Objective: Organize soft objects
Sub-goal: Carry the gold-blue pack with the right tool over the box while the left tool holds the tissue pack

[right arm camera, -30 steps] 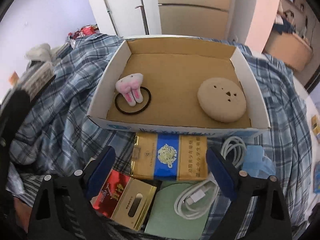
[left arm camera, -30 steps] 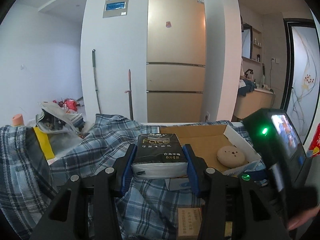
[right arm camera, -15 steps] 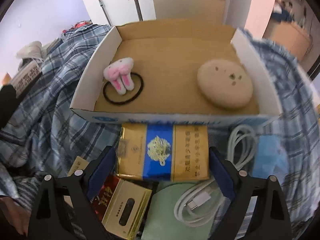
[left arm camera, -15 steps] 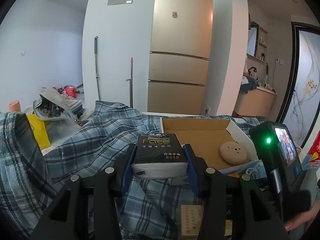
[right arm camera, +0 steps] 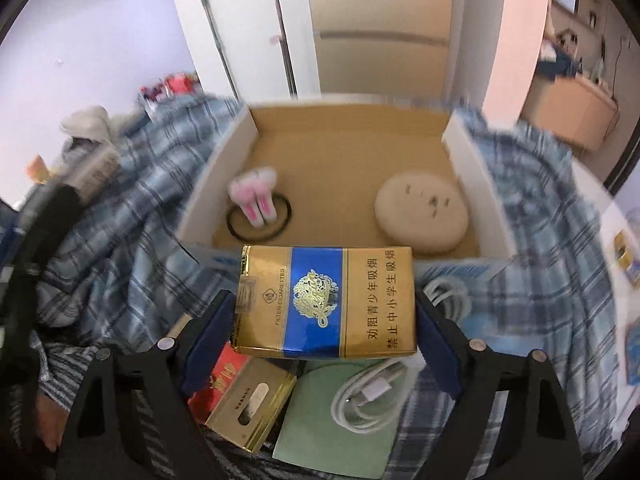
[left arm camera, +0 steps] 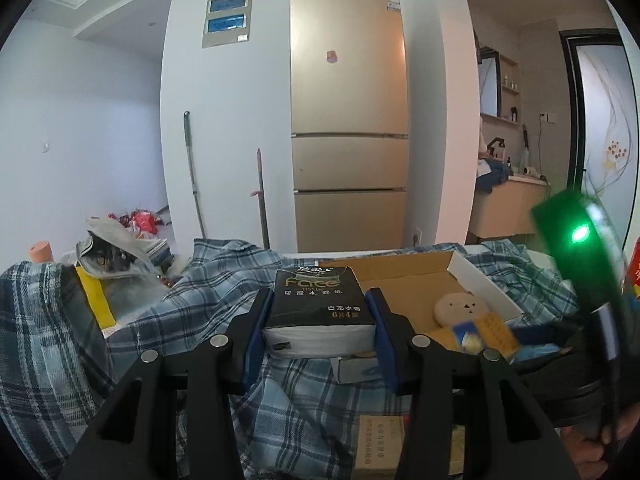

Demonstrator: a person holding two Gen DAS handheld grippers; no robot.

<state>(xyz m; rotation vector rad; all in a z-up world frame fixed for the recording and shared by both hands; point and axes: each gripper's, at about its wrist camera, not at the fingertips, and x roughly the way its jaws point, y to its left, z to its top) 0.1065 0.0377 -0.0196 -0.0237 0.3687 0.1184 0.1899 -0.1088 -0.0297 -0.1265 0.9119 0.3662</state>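
My left gripper (left arm camera: 320,300) is shut on a black and white tissue pack (left arm camera: 316,314), held above the plaid cloth just left of the cardboard box (left arm camera: 480,284). My right gripper (right arm camera: 325,308) has a gold and blue cigarette pack (right arm camera: 326,300) between its jaws. The jaws are closing and the pads press its two ends. The pack hangs lifted over the front wall of the box (right arm camera: 248,132). Inside the box lie a round beige pad (right arm camera: 422,216) and a pink and white bunny hair tie (right arm camera: 256,196).
Below the right gripper lie a white cable (right arm camera: 368,388), a green flat pad (right arm camera: 320,420) and a red and gold box (right arm camera: 244,396). Blue plaid cloth (right arm camera: 120,240) covers the surface around the box. A fridge (left arm camera: 348,120) stands behind.
The right gripper's jaws have closed onto the cigarette pack and raised it from the cloth to over the box's front wall. The left gripper still holds the tissue pack in about the same place.
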